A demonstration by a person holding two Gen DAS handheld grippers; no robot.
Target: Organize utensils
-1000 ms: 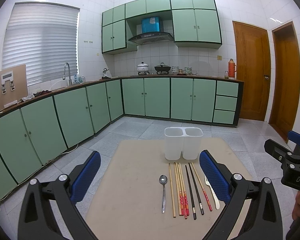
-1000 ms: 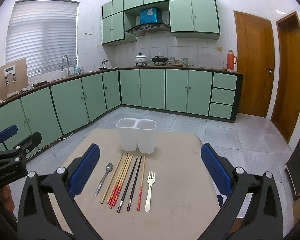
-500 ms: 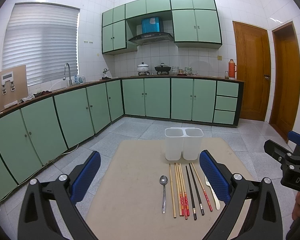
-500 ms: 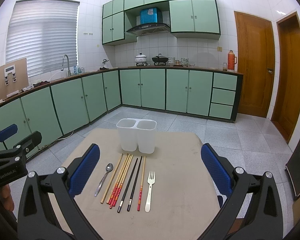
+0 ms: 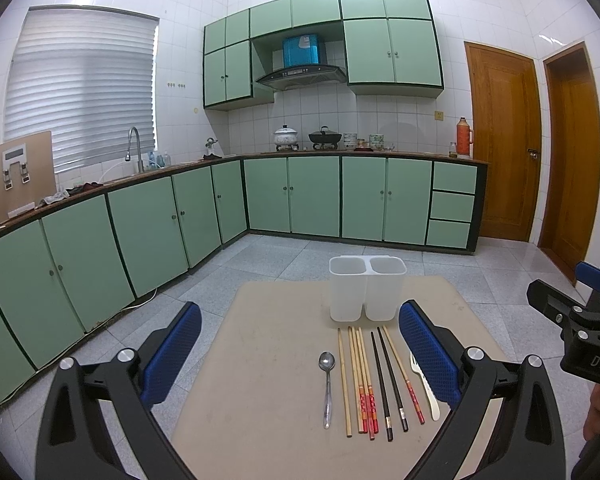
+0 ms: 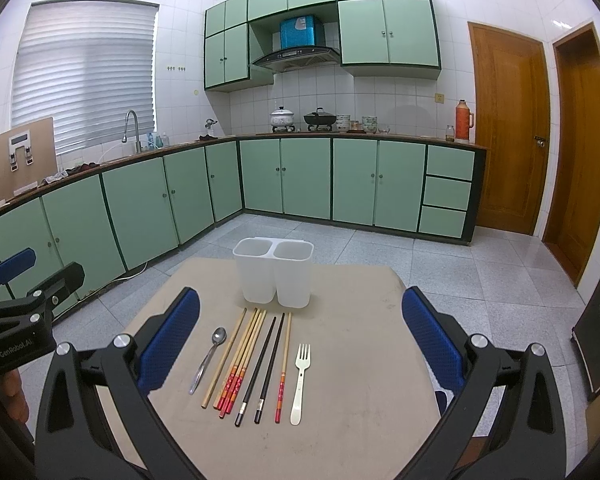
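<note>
Left wrist view
Left gripper [image 5: 300, 348]: jaws spread wide, holding nothing, above the table [image 5: 260, 400].
Utensil holder [image 5: 366, 294]: white, two compartments, upright at the far table edge.
Spoon [image 5: 326, 384]: leftmost in the row.

Right wrist view
Right gripper [image 6: 300, 336]: jaws spread wide, holding nothing.
Chopsticks [image 6: 248, 360]: laid side by side, near the holder.
Fork [image 6: 300, 380]: white, rightmost in the row.

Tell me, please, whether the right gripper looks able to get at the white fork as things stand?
Probably yes. The right gripper is open and holds nothing, and the white fork lies flat at the right end of the row, apart from the nearest chopstick, with bare table beside it.
</note>
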